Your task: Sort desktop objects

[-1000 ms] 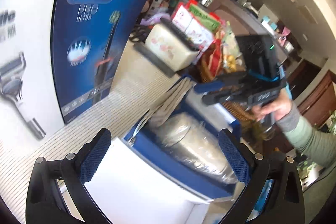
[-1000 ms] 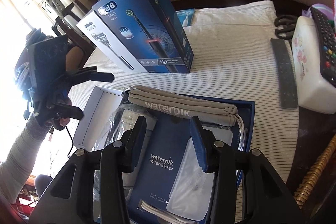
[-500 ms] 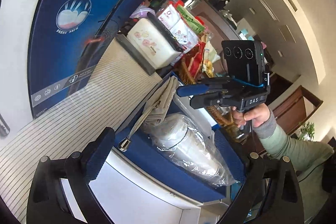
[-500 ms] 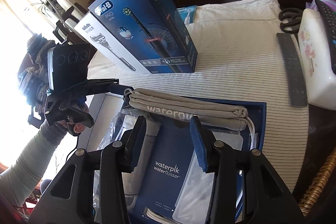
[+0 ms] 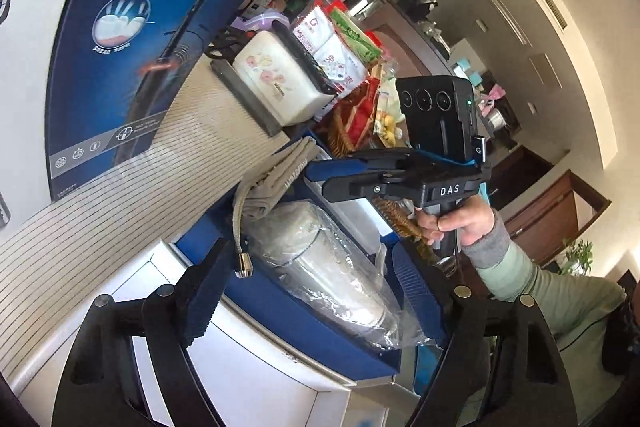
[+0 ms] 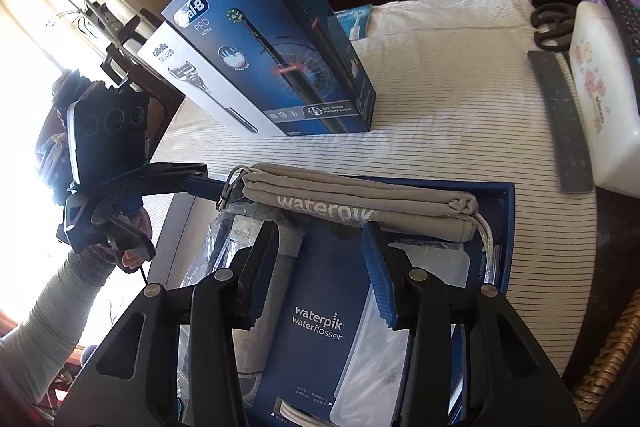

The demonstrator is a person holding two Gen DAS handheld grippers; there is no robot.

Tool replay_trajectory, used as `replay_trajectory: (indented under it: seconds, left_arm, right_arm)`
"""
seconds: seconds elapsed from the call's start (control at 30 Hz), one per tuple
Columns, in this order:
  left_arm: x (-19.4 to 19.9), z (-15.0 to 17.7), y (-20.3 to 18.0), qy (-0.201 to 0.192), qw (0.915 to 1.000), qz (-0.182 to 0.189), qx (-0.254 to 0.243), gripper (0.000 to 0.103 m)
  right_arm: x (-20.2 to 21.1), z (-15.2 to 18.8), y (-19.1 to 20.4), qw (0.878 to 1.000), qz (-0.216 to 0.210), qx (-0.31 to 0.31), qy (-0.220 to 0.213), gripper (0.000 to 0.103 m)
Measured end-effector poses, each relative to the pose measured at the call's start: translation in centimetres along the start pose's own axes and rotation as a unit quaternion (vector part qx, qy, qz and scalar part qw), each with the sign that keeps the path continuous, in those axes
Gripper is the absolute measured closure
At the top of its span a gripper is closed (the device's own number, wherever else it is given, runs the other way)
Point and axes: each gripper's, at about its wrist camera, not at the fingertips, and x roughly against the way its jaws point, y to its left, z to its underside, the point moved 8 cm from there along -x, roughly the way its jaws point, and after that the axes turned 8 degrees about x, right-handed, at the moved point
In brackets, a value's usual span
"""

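- Both the left hand-held gripper and the right hand-held gripper hover open and empty.
- The open Waterpik box, near on the table, looks unsorted: grey pouch and wrapped flosser unit remain inside.

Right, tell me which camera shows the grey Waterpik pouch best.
Right wrist: the grey Waterpik pouch lies full length across the open blue box, logo readable. Left wrist shows only its bunched end and cord.

We observe the left gripper now positioned over the open Waterpik box, closer to the wrapped flosser unit. Its fingers stand narrower than a second ago. The right gripper sits slightly lower over the box.
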Motion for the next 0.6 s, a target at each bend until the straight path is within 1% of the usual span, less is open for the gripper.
replay_trajectory:
  seconds: [0.1, 0.2, 0.27, 0.4, 0.43, 0.5, 0.53, 0.6]
  left_arm:
    - [-0.3, 0.2, -1.1, 0.006, 0.9999, -0.008, -0.007, 0.020]
    - [-1.8, 0.5, -2.1, 0.027, 0.9989, -0.030, -0.022, 0.020]
    - [-2.9, 0.5, -2.2, 0.037, 0.9982, -0.040, -0.024, 0.020]
    - [-3.0, 0.5, -2.1, 0.028, 0.9983, -0.047, -0.018, 0.020]
    - [-3.0, 0.6, -2.1, 0.025, 0.9983, -0.049, -0.018, 0.020]
    - [-2.9, 0.7, -2.1, 0.017, 0.9985, -0.050, -0.015, 0.020]
    - [-2.9, 0.7, -2.0, 0.013, 0.9986, -0.050, -0.013, 0.020]
    - [-2.8, 0.8, -2.0, 0.008, 0.9987, -0.049, -0.009, 0.020]
  right_arm:
    - [-0.3, 0.3, 0.1, 1.000, -0.004, -0.004, 0.002, 0.061]
    - [-0.1, 0.3, 0.3, 1.000, -0.004, -0.002, 0.000, 0.061]
    - [0.3, 0.0, 0.6, 1.000, 0.000, 0.002, -0.007, 0.061]
    - [1.3, -2.2, 2.1, 0.999, -0.005, 0.021, -0.026, 0.061]
    - [1.2, -3.0, 2.7, 0.999, -0.013, 0.027, -0.028, 0.061]
    - [0.3, -4.3, 3.9, 0.999, -0.040, 0.028, -0.023, 0.061]
    - [-0.5, -4.7, 4.4, 0.998, -0.055, 0.026, -0.016, 0.061]
    - [-2.3, -4.9, 4.9, 0.998, -0.066, 0.021, 0.008, 0.061]
